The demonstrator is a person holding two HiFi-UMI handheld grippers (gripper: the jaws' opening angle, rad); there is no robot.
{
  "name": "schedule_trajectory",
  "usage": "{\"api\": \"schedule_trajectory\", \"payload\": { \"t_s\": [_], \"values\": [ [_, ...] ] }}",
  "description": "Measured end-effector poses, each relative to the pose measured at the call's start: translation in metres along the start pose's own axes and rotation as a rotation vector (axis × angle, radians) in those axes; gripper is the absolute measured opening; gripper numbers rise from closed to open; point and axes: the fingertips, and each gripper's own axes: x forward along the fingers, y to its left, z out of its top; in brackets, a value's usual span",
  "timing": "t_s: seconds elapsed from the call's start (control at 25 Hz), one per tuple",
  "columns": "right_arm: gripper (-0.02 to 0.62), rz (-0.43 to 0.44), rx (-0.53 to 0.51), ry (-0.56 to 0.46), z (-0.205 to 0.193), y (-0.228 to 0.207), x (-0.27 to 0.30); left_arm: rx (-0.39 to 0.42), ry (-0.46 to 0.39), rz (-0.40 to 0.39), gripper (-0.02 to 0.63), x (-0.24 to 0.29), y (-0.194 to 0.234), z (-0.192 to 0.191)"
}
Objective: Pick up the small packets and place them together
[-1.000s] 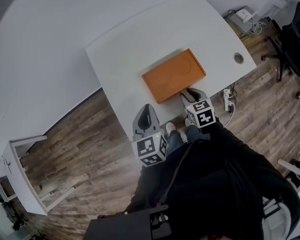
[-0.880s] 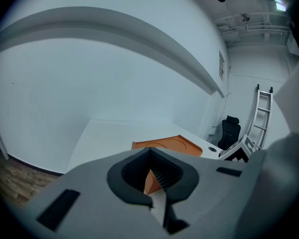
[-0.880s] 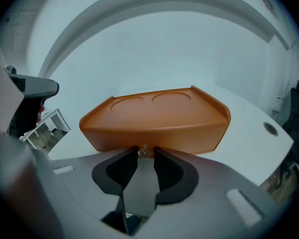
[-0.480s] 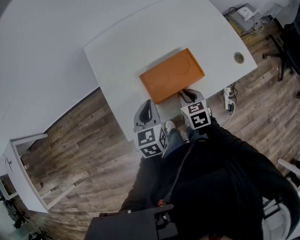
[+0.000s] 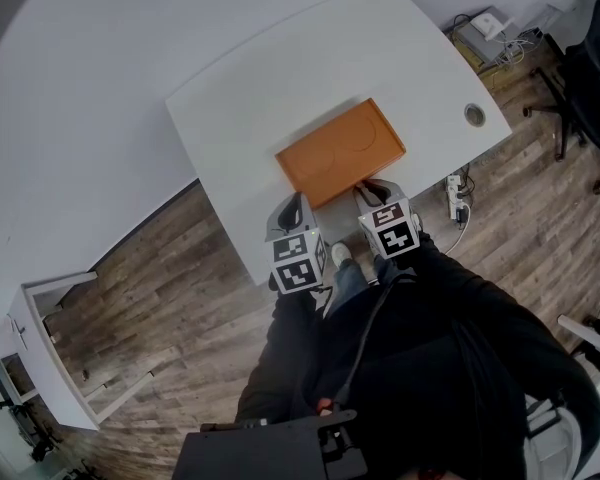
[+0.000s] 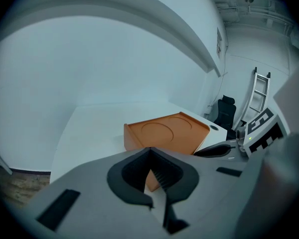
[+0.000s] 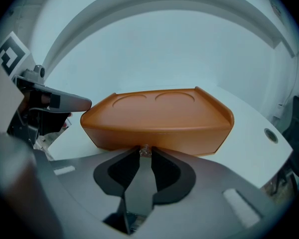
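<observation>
**Right Gripper Closing on a Packet**

Pinching, apparently, a small clear plastic packet (image 7: 145, 150) at the very tips of the right gripper (image 7: 144, 153), having just narrowed its jaws to a slit, directly before the orange plastic tray (image 7: 159, 118). Bringing the left gripper (image 6: 150, 151) in alongside, tips together, empty. Probably securing the pickup before lifting.

Black top (image 5: 460, 348), jeans (image 5: 352, 280); grey left tool (image 5: 298, 201), right tool (image 5: 372, 186) w/ b&w cubes (image 5: 298, 264).

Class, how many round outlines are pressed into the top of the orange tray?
2, side by side on the orange tray: the left circle and the right circle, as the right gripper view shows them. None looks hidden.
</observation>
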Motion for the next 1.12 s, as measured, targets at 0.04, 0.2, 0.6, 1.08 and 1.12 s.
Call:
{"api": "schedule_trajectory", "payload": {
  "t_s": [0.04, 0.2, 0.6, 1.08, 1.12],
  "values": [
    [0.072, -0.001, -0.001, 0.001, 0.000, 0.000, 0.000, 0.001, -0.002, -0.001, -0.005, 0.000, 0.000, 0.000],
    [0.072, -0.004, -0.002, 0.005, -0.001, 0.000, -0.001, -0.036, -0.004, -0.010, -0.003, -0.001, 0.001, -0.001],
    [0.072, 0.003, 0.000, 0.020, -0.007, 0.002, -0.007, -0.071, 0.039, -0.059, -0.003, 0.000, 0.002, 0.000],
    [0.072, 0.004, 0.000, 0.037, -0.023, 0.006, -0.020, -0.069, 0.026, -0.080, -0.003, 0.000, 0.002, -0.001],
    [0.072, 0.004, 0.002, 0.038, -0.024, 0.006, -0.020, -0.070, 0.026, -0.082, -0.003, 0.000, 0.002, -0.001]
  ]
}}
